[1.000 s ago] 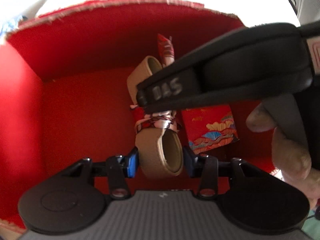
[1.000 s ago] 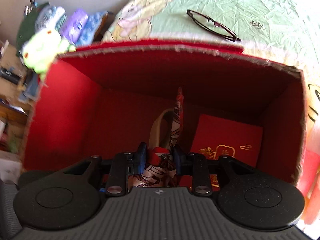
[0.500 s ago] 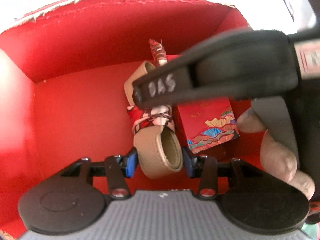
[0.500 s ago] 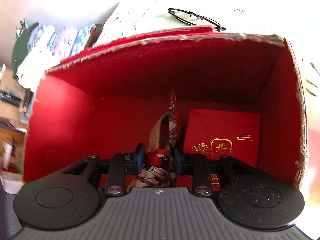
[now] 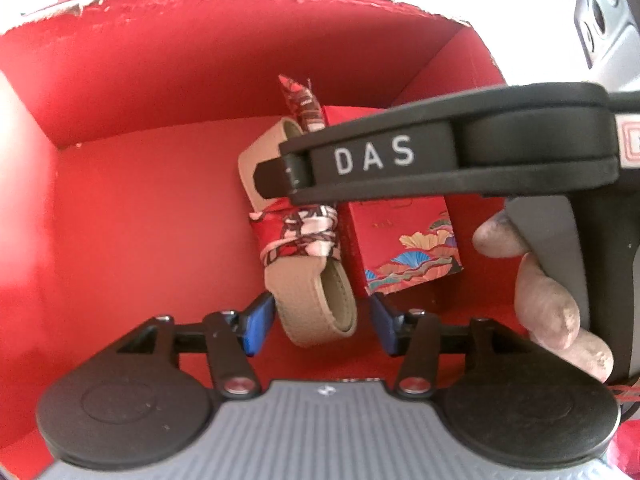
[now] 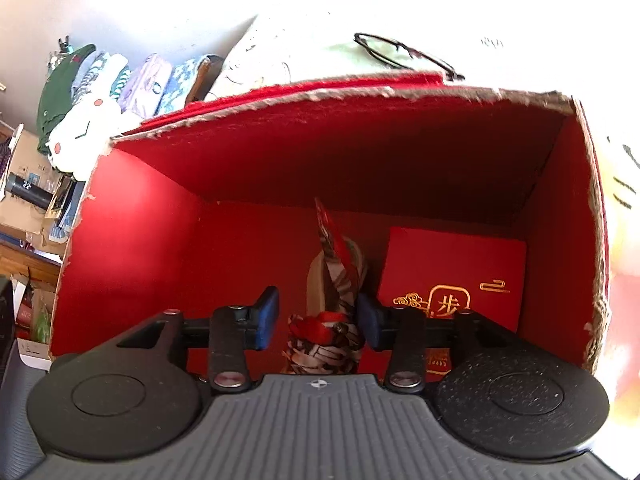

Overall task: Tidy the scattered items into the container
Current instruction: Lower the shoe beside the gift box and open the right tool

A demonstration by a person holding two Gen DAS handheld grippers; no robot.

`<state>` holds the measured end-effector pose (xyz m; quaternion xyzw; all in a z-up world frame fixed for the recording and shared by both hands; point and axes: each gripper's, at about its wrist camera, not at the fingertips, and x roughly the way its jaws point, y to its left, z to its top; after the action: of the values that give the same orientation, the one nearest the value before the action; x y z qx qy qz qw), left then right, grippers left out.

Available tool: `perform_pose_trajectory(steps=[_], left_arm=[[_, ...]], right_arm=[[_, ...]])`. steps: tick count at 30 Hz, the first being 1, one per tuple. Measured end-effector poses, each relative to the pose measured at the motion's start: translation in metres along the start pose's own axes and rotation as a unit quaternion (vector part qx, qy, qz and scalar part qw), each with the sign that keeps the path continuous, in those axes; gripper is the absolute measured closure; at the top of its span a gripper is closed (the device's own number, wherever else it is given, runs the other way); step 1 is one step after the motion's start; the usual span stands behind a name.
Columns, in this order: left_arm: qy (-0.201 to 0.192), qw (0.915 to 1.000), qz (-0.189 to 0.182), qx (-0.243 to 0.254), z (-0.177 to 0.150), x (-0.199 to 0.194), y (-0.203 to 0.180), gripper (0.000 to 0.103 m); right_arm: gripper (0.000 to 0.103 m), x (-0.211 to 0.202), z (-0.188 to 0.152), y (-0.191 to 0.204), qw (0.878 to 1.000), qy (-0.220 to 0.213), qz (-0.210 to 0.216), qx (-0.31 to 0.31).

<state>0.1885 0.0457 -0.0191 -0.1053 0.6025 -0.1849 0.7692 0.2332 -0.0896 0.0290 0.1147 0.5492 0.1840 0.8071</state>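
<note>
Left tool [image 5: 322, 326]: jaws just widened, blue pads clear of the beige strap loop [image 5: 320, 304] on both sides; loop between them but released. Strap lying on the floor of the red box [image 5: 152, 216], bound at mid-length by a red-and-white patterned scarf [image 5: 298, 234], far end toward 12 o'clock. At 3 o'clock of the strap, just beside it, a small red gift box [image 5: 404, 248] with fan motifs. Right tool [image 6: 318, 320]: jaws likewise just spread, pads apart from the scarf knot between them, nothing gripped. Seen from the left wrist, black body lettered "DAS" crossing from 3 o'clock above the strap, with a hand [image 5: 544, 300] on its grip. Beyond the box rim at 12 o'clock, eyeglasses [image 6: 404, 54] on a pale green cloth [image 6: 344, 50].
</note>
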Motion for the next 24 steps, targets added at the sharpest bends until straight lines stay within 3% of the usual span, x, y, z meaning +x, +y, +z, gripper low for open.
perform_pose_trajectory(steps=[4,12,17,22,24], left_arm=[[-0.014,0.9998,-0.01,0.01,-0.006,-0.003,-0.003,0.046],[-0.04,0.9987,0.018,0.024,-0.019,-0.011,-0.006,0.046],[-0.086,0.9941,0.055,0.036,-0.037,-0.036,-0.008,0.046],[-0.13,0.9887,0.069,0.027,-0.064,-0.061,-0.007,0.046],[-0.153,0.9853,0.072,0.023,-0.055,-0.065,-0.002,0.046]], right_arm=[[0.057,-0.004,-0.002,-0.005,1.0,-0.018,0.009,0.017],[0.057,-0.015,-0.004,-0.008,0.998,-0.06,0.027,0.018],[0.056,-0.041,-0.019,0.006,0.99,-0.139,-0.023,0.013],[0.056,-0.078,-0.045,0.012,0.976,-0.216,-0.027,0.012],[0.054,-0.092,-0.062,0.01,0.966,-0.255,-0.031,0.015]])
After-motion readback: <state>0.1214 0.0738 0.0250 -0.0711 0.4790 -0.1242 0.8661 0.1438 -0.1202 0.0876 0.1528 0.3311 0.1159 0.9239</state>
